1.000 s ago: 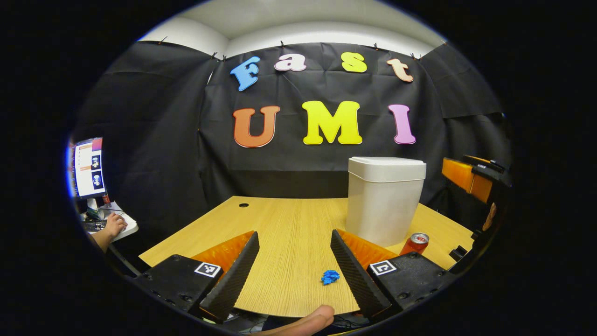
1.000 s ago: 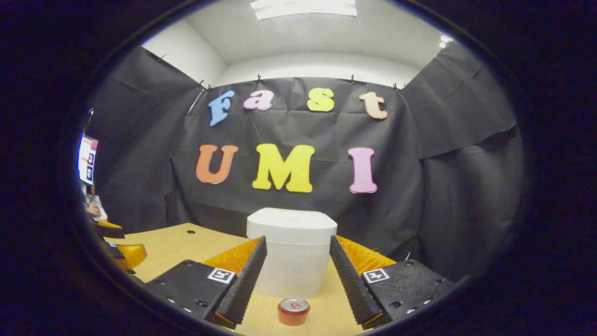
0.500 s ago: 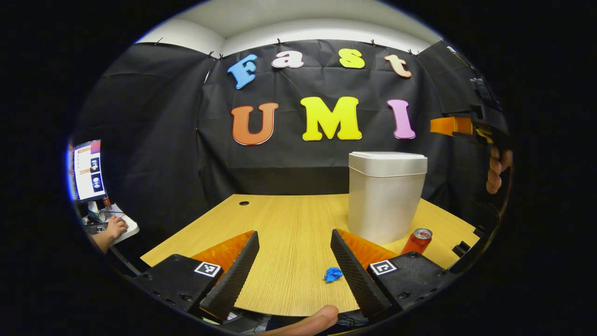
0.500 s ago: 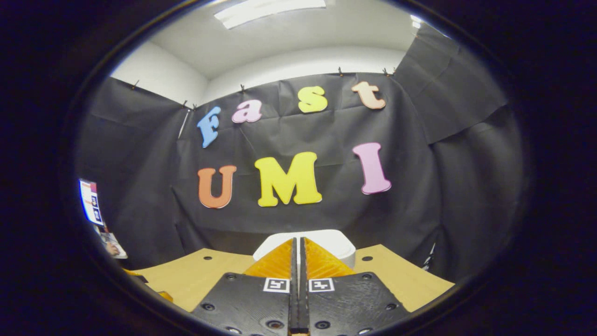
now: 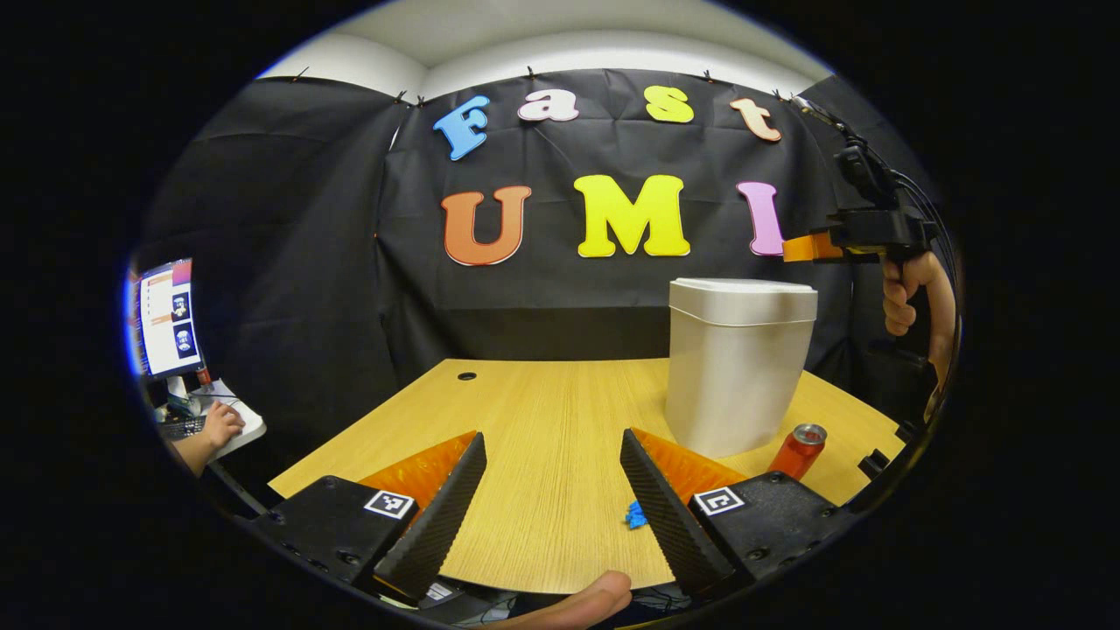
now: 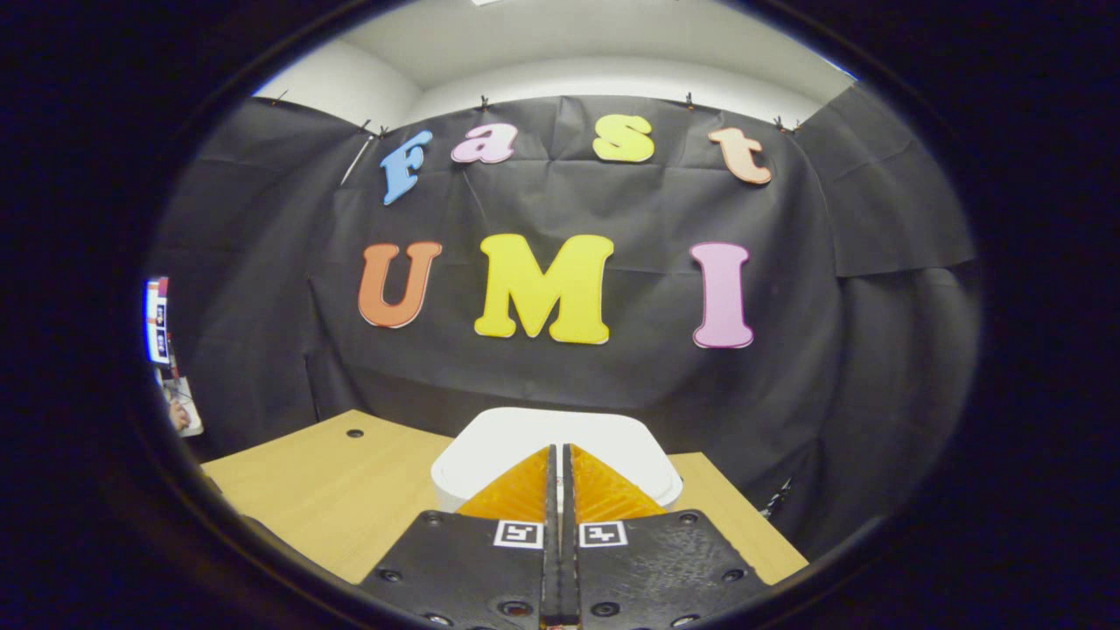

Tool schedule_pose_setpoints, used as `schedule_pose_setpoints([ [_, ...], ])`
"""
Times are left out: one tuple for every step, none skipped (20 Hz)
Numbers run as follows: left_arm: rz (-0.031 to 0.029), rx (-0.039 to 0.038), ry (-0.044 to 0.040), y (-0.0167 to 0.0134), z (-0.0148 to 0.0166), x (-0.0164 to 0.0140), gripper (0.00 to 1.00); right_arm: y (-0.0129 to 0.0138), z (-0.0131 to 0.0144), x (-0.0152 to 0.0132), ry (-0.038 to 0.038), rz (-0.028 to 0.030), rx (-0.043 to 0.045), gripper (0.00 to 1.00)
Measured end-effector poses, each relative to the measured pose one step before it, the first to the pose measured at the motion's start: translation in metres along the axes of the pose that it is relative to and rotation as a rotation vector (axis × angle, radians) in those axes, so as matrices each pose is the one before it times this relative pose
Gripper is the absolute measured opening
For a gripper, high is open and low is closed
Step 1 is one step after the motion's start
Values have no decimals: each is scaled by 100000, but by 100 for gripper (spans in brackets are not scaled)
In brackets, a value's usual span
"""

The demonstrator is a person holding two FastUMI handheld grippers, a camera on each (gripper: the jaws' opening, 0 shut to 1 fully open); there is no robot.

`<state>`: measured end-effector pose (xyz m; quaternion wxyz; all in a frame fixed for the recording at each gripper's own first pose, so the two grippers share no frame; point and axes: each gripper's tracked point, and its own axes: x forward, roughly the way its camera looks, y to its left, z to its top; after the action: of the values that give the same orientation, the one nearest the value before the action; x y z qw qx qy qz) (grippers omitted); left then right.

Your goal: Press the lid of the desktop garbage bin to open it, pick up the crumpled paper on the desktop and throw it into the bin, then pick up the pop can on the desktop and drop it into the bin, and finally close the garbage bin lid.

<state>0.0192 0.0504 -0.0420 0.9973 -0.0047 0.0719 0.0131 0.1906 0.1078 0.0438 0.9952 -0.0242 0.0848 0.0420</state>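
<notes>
While bin (image 5: 739,367) sits lidded — paper (image 5: 635,516), can (image 5: 798,450) outside.

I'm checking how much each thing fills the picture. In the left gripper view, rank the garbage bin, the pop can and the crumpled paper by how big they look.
1. Garbage bin, by far the largest.
2. Pop can, much smaller.
3. Crumpled paper, smallest, though partly hidden behind a finger of the left claw, so its full extent is unsure.
</notes>
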Motion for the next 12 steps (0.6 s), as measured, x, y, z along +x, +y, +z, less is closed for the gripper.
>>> schedule_pose_setpoints([
  [-144, -238, -162, 46, 114, -19, 100, -40, -82, 432, 926, -197, -185, 0],
  [-160, -416, 17, 59, -109, 111, 100, -117, -33, 461, 530, -709, -329, 0],
  [-322, -383, 346, -47, -61, 59, 100, -261, -94, 505, 806, -1094, 203, 0],
  [-347, -448, 319, 42, -86, 28, 100, -73, -705, 393, 2251, -100, 375, 0],
  [-14, -473, 437, 80, -29, 81, 100, 376, -575, 361, 2445, 1457, 699, 0],
  [349, -270, 381, 227, -87, -50, 100, 486, -662, 131, 2074, 1780, 868, 0],
  [522, -113, 174, 232, -48, 83, 100, 198, -926, 332, 3529, 1174, -421, 0],
  [320, 92, -166, 140, -9, 102, 100, -31, -506, 28, 1031, 1550, -1166, 0],
  [158, 45, -209, 135, 125, 21, 100, -209, -207, 98, 142, 1252, 751, 1],
  [-171, -214, -253, 102, 148, -66, 100, -7, -104, -173, 1792, 979, 1802, 1],
  [-22, -278, -164, 10, -1, -124, 100, 24, -176, 126, -31, 497, 219, 1],
  [129, -142, 4, 34, 57, -22, 100, -156, 155, -288, -1070, -258, -361, 1],
])
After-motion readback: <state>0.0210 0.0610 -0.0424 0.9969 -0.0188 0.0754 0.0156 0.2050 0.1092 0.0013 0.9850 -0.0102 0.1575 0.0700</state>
